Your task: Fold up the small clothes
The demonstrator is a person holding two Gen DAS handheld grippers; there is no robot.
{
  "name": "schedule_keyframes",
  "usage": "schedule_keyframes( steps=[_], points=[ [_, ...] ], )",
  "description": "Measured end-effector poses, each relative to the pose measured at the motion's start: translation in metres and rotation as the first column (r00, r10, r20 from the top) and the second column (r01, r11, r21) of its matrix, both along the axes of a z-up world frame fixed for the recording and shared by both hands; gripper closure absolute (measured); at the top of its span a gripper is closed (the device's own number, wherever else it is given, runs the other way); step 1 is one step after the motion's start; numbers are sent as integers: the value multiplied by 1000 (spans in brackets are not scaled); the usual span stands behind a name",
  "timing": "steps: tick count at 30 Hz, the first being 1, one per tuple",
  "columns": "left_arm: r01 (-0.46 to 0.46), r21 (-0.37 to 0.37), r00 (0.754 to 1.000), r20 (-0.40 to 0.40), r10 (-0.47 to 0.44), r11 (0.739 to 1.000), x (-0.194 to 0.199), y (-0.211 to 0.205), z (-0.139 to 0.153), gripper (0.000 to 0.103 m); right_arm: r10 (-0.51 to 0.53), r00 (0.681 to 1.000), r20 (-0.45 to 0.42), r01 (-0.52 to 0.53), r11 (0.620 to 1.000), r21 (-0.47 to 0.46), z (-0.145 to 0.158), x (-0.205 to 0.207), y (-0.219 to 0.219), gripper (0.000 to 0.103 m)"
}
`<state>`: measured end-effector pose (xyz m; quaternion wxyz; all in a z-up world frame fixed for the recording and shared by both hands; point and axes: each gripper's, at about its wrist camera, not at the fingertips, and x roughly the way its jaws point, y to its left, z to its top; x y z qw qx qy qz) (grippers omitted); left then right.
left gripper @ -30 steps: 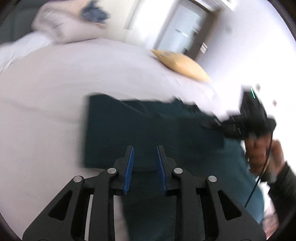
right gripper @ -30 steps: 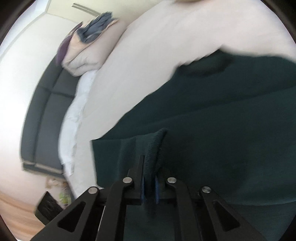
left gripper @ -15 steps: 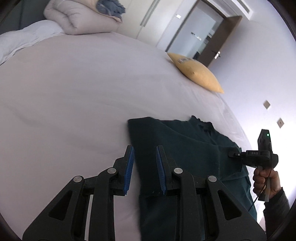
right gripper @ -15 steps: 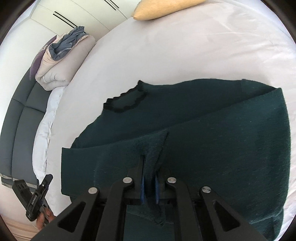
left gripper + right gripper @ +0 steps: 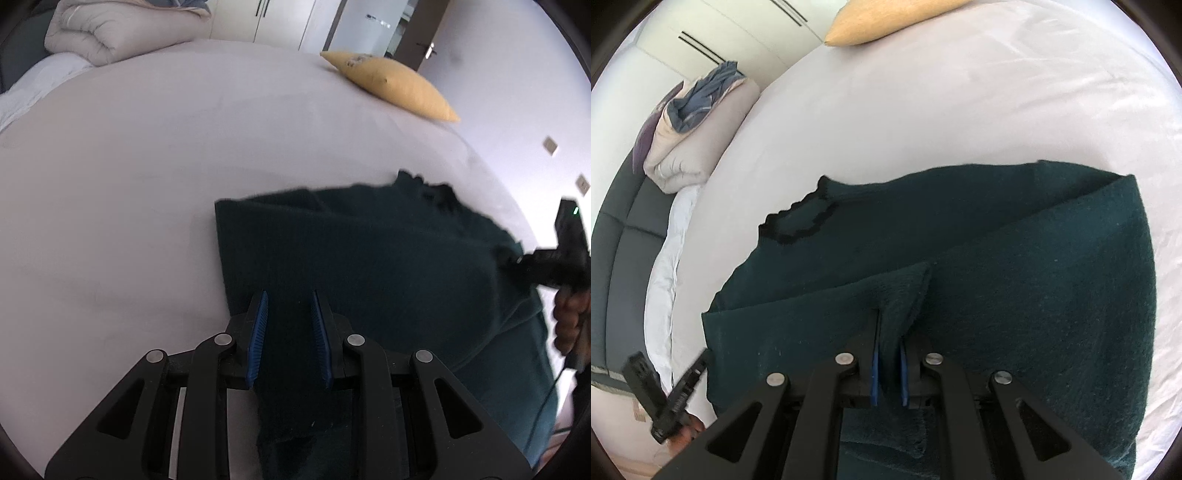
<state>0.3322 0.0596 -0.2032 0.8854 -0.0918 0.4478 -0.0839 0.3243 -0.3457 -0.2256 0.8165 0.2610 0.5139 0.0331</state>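
Observation:
A dark green knit sweater (image 5: pixel 1015 266) lies on the white bed, its scalloped neck (image 5: pixel 798 218) toward the far left. My right gripper (image 5: pixel 888 332) is shut on a raised fold of the sweater, a cuff-like end (image 5: pixel 905 291). In the left wrist view the sweater (image 5: pixel 369 258) lies ahead with a straight folded left edge. My left gripper (image 5: pixel 288 314) is open, its blue pads (image 5: pixel 260 332) astride the sweater's near strip, not pinching it. The right gripper (image 5: pixel 554 258) shows at the far right of that view; the left one (image 5: pixel 676 391) shows at the lower left of the right wrist view.
The white bed sheet (image 5: pixel 129 184) spreads left and beyond the sweater. A yellow pillow (image 5: pixel 395 85) lies at the far side. A folded beige duvet (image 5: pixel 110 33) with blue cloth (image 5: pixel 701 96) sits at the far left, by a dark sofa (image 5: pixel 624 236).
My left gripper has swung over the sweater's left edge and stays open. My right gripper keeps its hold on the fold and has carried it across the sweater.

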Motion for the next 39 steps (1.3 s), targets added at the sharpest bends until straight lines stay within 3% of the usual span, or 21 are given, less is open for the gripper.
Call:
schedule_keyframes(
  steps=[3,8,9,11,16,25,28,31,35,38,39],
  points=[
    [11,42,1000,8,-12,999,-2,-8,-4,80,-6,1000,-2,6,1000,7,-1,-2,-1,94],
    [35,77,999,8,-36,996,-7,-16,-5,80,14,1000,16,-15,999,45,4,-20,10,80],
    [38,93,999,7,-39,995,-8,-18,-6,80,26,999,20,-26,999,22,4,-23,14,80],
    [47,126,999,3,-48,991,-10,-26,-4,80,32,999,14,-32,999,-21,5,-25,16,92],
    [77,207,997,-9,-76,975,-13,-39,-8,80,-33,999,5,33,999,-20,7,-23,-2,94],
    [87,253,996,4,-91,964,-23,-43,-6,80,-61,998,27,60,998,21,-5,-27,-14,97],
    [91,258,996,1,-94,962,-24,-43,-11,80,-83,996,16,84,994,-69,9,-35,-9,88],
    [83,252,996,5,-87,964,-19,-45,-16,80,-122,985,125,144,973,-182,46,-53,4,84],
    [83,288,996,18,-92,954,-21,-51,-17,80,40,976,213,-20,995,-95,59,-53,42,80],
    [80,284,995,27,-91,955,-22,-49,-16,80,91,986,137,-83,994,-65,31,-38,52,62],
    [81,292,995,29,-94,953,-25,-50,-15,80,85,992,92,-83,996,-21,13,-34,45,61]
  ],
)
